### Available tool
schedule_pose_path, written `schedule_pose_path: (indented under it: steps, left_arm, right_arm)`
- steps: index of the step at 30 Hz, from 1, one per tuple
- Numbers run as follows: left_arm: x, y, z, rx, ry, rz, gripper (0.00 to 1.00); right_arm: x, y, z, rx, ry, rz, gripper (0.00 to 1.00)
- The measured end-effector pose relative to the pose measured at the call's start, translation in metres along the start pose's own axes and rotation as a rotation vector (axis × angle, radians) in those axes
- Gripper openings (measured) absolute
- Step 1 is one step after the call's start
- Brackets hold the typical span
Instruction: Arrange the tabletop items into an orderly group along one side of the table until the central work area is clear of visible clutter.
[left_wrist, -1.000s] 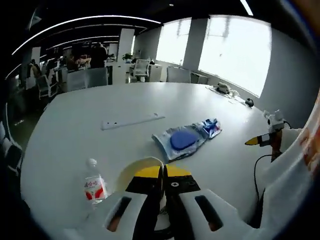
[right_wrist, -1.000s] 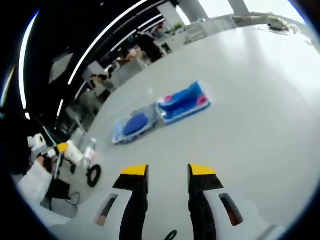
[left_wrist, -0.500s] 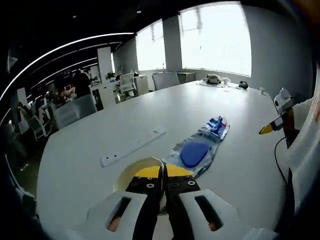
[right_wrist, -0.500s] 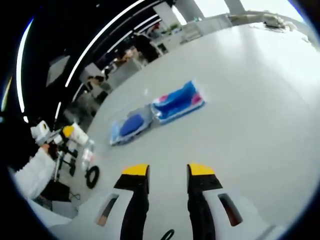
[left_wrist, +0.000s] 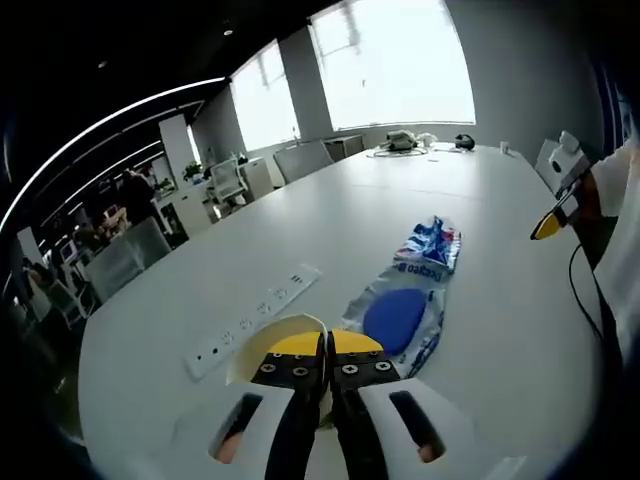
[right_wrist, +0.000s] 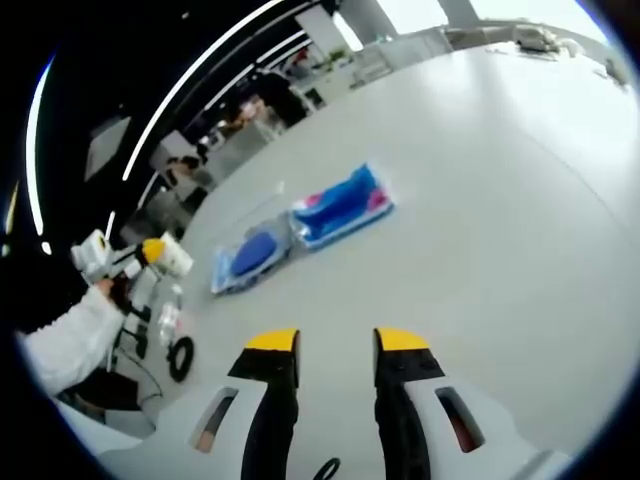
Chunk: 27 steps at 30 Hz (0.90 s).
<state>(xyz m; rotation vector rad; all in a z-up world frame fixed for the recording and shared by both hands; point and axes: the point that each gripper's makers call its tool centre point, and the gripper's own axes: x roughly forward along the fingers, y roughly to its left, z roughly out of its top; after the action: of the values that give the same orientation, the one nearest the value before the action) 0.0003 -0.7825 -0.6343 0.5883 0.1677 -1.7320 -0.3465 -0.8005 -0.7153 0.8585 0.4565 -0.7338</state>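
Pinched between the closed jaws of the left gripper (left_wrist: 327, 345) is the rim of a pale yellow tape roll (left_wrist: 262, 340), held low over the white table (left_wrist: 330, 225). Just beyond the jaws lies a clear pouch (left_wrist: 398, 312) with a blue oval inside, and touching its far end is a blue, red and white packet (left_wrist: 429, 242). A white power strip (left_wrist: 253, 319) is seen lying to the left of the pouch, apart from it. At the far end of the table some small items (too blurred to name) are grouped near the windows.

The right gripper (right_wrist: 335, 343) is held above bare tabletop with its jaws parted and nothing between them. Well ahead, pouch (right_wrist: 249, 260) and packet (right_wrist: 341, 205) are seen end to end. A water bottle (right_wrist: 167, 318) and a dark ring (right_wrist: 181, 357) are seen near the table's edge, beside a white sleeve (right_wrist: 70, 342).
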Motion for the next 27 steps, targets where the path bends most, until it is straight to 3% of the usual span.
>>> schedule_pose_path:
  steps: [6,10,27]
  left_arm:
    - [0.017,0.002,-0.008,-0.006,-0.012,-0.006,0.0]
    - [0.025,-0.001,-0.019,0.008,0.023,-0.017,0.0]
    - [0.031,-0.006,-0.045,-0.063,0.049,-0.022,0.0]
  right_arm:
    - [0.0,-0.004,0.001,0.024,-0.005,-0.013,0.27]
    - [0.002,-0.003,0.003,0.027,-0.006,-0.017,0.27]
    - [0.005,0.0,-0.002,0.042,0.007,-0.011,0.27]
